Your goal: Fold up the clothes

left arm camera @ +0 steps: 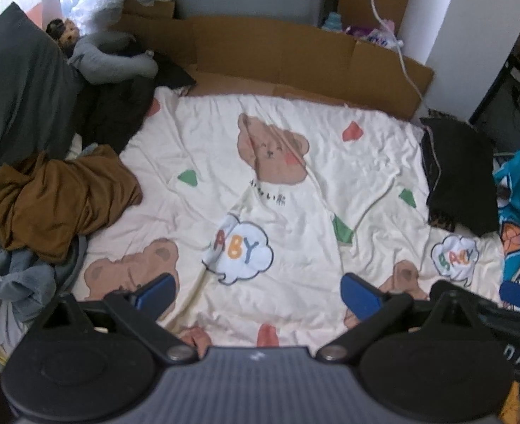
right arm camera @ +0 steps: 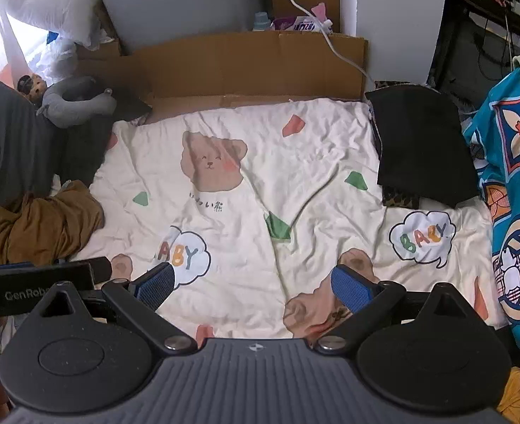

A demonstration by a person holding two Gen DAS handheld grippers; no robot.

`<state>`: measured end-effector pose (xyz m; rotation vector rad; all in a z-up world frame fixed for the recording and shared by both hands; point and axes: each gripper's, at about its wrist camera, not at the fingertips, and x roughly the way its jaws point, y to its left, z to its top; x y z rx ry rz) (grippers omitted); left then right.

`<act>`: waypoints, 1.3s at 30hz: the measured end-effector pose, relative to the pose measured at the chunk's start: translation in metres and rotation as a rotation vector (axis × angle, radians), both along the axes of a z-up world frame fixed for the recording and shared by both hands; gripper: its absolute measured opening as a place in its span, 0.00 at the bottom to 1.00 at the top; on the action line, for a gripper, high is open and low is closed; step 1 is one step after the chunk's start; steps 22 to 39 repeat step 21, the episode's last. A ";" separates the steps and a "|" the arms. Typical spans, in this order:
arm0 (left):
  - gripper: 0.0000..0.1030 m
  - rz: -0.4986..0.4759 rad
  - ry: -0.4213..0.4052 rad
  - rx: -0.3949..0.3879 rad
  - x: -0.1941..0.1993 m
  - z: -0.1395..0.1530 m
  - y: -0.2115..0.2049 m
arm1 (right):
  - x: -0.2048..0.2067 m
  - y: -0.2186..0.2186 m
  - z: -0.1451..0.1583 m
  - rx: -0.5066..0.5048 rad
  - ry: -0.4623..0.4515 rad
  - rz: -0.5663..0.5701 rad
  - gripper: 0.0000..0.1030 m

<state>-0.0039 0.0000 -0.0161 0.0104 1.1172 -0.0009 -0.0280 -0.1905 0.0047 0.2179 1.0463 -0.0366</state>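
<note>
I held the left gripper (left arm camera: pixel 256 291) and right gripper (right arm camera: pixel 253 288) spread wide, empty, above the bed sheet (left arm camera: pixel 295 176). The brown garment (left arm camera: pixel 58 201) lay crumpled at the sheet's left edge, the folded black garment (right arm camera: pixel 419 148) at its right. Only the right view showed the white pillow (right arm camera: pixel 51 3).

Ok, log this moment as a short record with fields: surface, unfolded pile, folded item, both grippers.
surface: cream bear-print sheet, wrinkled, middle bare
unfolded pile: brown garment crumpled at the sheet's left edge, blue-grey clothes below it
folded item: black garment lying flat at the far right
left gripper: jaws wide apart, holding nothing
right gripper: jaws wide apart, holding nothing
</note>
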 end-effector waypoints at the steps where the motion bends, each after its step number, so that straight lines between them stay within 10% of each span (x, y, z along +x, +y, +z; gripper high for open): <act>1: 0.96 0.001 0.000 -0.002 0.000 0.000 0.000 | 0.000 -0.001 0.000 0.001 -0.001 -0.002 0.96; 39: 0.96 -0.017 0.030 0.015 -0.001 -0.005 -0.006 | 0.001 -0.001 0.000 -0.004 -0.002 -0.015 0.96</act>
